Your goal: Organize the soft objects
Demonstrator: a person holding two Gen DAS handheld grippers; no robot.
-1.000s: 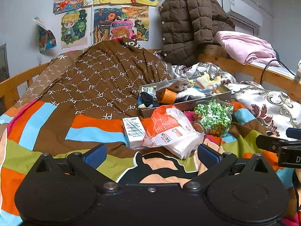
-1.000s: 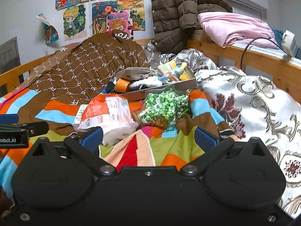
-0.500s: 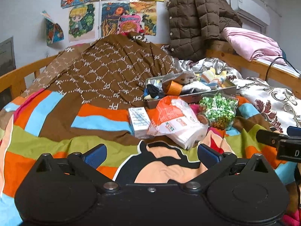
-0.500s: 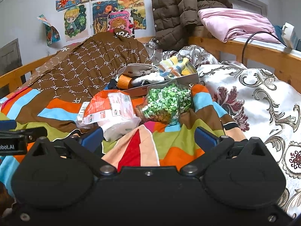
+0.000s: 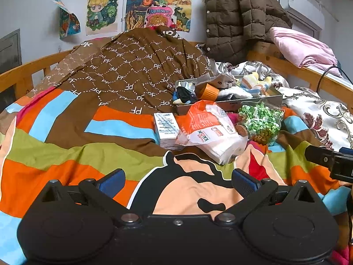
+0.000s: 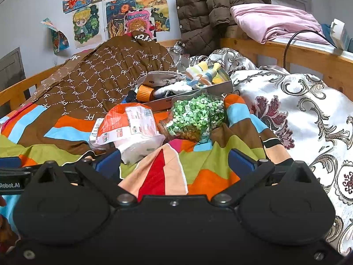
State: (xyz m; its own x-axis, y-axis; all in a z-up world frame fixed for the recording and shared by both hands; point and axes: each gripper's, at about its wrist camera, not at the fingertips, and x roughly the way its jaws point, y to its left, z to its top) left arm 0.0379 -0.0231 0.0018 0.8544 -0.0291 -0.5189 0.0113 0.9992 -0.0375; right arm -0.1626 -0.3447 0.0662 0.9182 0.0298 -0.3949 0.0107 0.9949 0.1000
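Observation:
A grey tray [image 5: 229, 105] [image 6: 198, 93] sits mid-bed, piled with socks, a striped yellow and blue cloth [image 5: 256, 84] [image 6: 203, 72] and an orange cup [image 5: 208, 91] [image 6: 144, 92]. In front of it lie an orange and white tissue pack [image 5: 211, 130] [image 6: 130, 125], a small white box [image 5: 166, 128] and a clear bag of green pieces [image 5: 260, 121] [image 6: 194, 119]. My left gripper [image 5: 177, 182] is open over the colourful blanket, short of the tissue pack. Nothing sits between the fingers of my right gripper [image 6: 174, 164], which is open just below the tissue pack and the bag.
A brown patterned quilt [image 5: 132, 70] is heaped behind the tray. A floral white cover [image 6: 297, 110] fills the right side. Wooden bed rails [image 5: 22, 75] [image 6: 286, 53] bound the bed. A brown puffer jacket [image 6: 205, 11] and a pink blanket [image 6: 271, 22] hang at the back.
Both grippers have drawn back slightly and tilted; the tray and packs now sit higher and farther off in the left wrist view. Nothing was grasped.

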